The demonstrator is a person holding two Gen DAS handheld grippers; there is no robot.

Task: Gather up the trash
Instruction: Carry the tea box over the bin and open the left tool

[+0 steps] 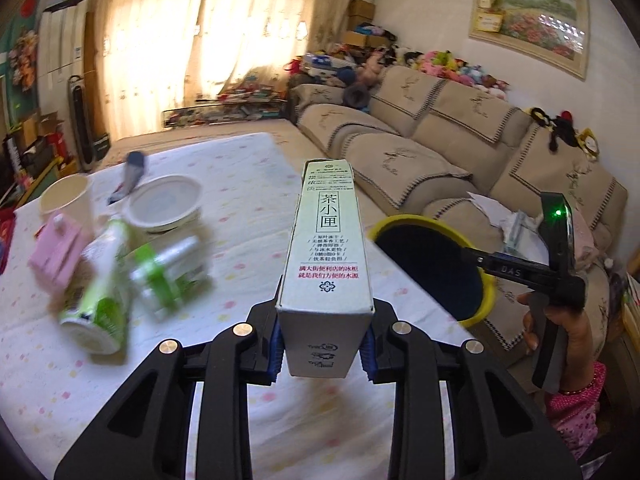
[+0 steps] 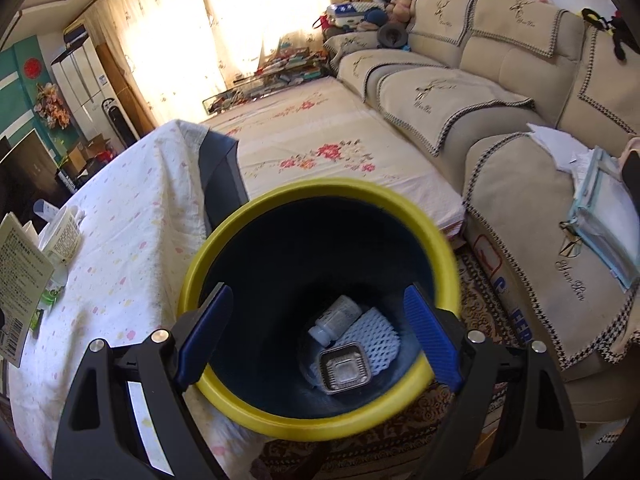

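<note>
My left gripper [image 1: 322,346] is shut on a tall pale-green tea carton [image 1: 326,248], its blue pads pressing both narrow sides, and holds it above the table. More trash lies on the tablecloth to the left: two green-labelled bottles [image 1: 100,280] [image 1: 168,272], a pink carton [image 1: 60,252], a paper cup [image 1: 66,196] and a white bowl [image 1: 166,200]. A yellow-rimmed dark bin [image 1: 400,222] stands off the table's right edge. My right gripper [image 2: 320,320] hangs open over the bin [image 2: 320,194] with nothing between its fingers. Inside lie a white bottle [image 2: 336,318], a foil tray [image 2: 345,368] and a foam net [image 2: 374,340].
A beige sofa [image 1: 420,148] runs along the right, with papers [image 2: 600,200] on its near seat. A flowered mat [image 2: 320,148] covers the floor beyond the bin. A person's hand [image 1: 568,332] grips the right-hand tool beside the bin. Clutter lines the curtained window.
</note>
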